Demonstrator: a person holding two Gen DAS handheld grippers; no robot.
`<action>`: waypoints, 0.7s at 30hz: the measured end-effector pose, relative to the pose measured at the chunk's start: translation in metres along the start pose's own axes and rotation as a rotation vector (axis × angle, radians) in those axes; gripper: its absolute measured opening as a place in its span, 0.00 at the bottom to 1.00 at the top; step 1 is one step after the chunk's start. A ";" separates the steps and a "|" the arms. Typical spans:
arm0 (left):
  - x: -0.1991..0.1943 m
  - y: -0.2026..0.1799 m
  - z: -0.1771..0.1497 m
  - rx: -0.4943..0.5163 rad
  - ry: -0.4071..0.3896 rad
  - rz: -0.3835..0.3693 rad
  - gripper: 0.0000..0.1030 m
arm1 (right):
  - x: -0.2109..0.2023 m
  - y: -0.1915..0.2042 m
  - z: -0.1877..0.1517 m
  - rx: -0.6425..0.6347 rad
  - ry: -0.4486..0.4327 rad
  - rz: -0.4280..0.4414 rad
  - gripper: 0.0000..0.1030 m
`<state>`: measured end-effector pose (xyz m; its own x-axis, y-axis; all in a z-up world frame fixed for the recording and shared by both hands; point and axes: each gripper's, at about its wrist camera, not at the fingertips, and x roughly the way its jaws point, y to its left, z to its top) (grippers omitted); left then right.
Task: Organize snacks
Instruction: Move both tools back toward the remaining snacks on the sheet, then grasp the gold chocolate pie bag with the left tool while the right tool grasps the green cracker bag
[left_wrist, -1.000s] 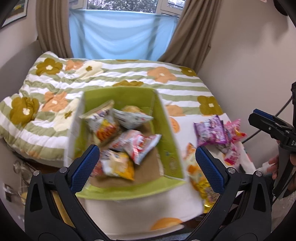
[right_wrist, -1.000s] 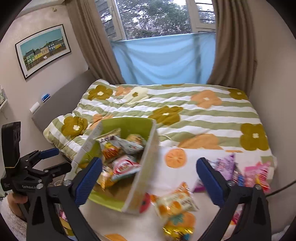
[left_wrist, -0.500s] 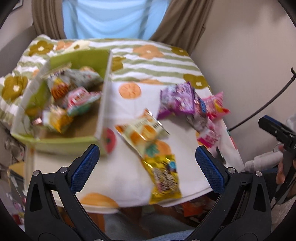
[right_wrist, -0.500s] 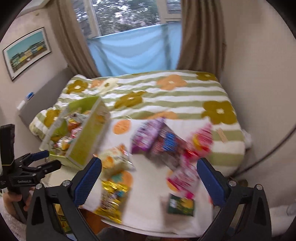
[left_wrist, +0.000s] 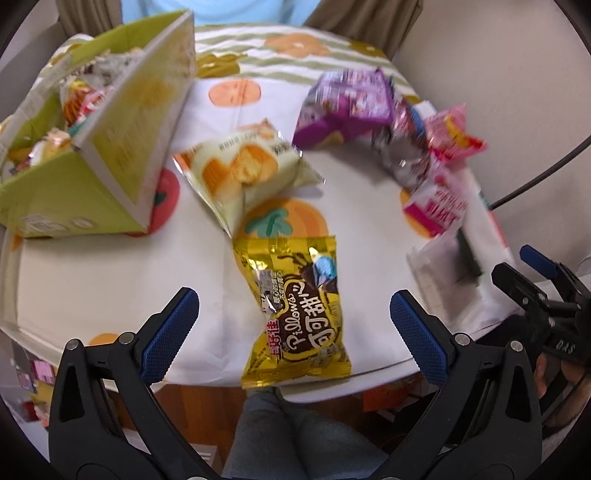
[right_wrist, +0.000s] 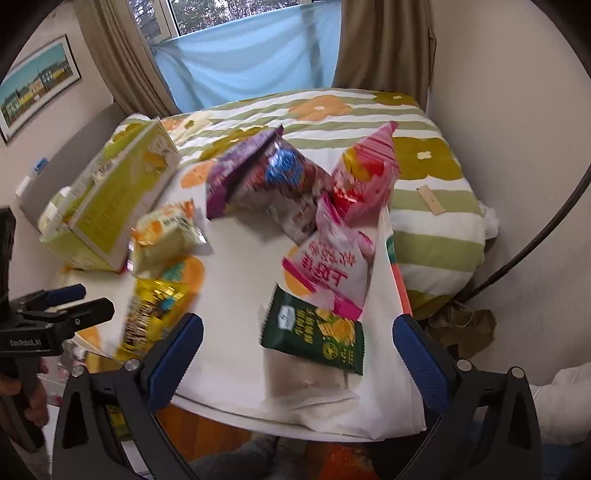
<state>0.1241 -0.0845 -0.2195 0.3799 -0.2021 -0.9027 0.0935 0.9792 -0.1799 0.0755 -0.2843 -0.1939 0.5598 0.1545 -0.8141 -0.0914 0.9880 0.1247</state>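
The left gripper (left_wrist: 293, 325), fingers spread and empty, straddles the gold packet (left_wrist: 295, 314) lying lengthwise on the counter (left_wrist: 110, 277) just ahead, nearer than the right gripper (right_wrist: 297, 354), also spread, probably over the green packet (right_wrist: 314, 336).

Soft daylight from the window (right_wrist: 236, 22); motion blur, fisheye-warped dark edges.

Plain beige walls (right_wrist: 498, 110) enclose a bed (right_wrist: 424, 166) under a green-striped floral quilt at centre frame. Behind it, a daylit window (right_wrist: 221, 11) with a blue cloth (right_wrist: 251, 55) and brown curtains (right_wrist: 384, 44). Upper left hangs a framed picture (right_wrist: 35, 81).
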 end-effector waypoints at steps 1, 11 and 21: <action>0.008 -0.001 -0.001 0.001 0.006 -0.004 1.00 | 0.006 0.001 -0.006 -0.004 -0.001 -0.015 0.99; 0.051 -0.009 -0.008 0.038 0.035 -0.007 0.91 | 0.047 -0.006 -0.027 -0.001 0.002 -0.072 0.70; 0.068 -0.008 -0.009 0.066 0.067 0.009 0.61 | 0.049 -0.015 -0.024 -0.003 -0.047 -0.110 0.45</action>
<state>0.1407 -0.1055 -0.2833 0.3185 -0.1896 -0.9287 0.1513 0.9774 -0.1477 0.0844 -0.2915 -0.2492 0.6045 0.0449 -0.7953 -0.0296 0.9990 0.0339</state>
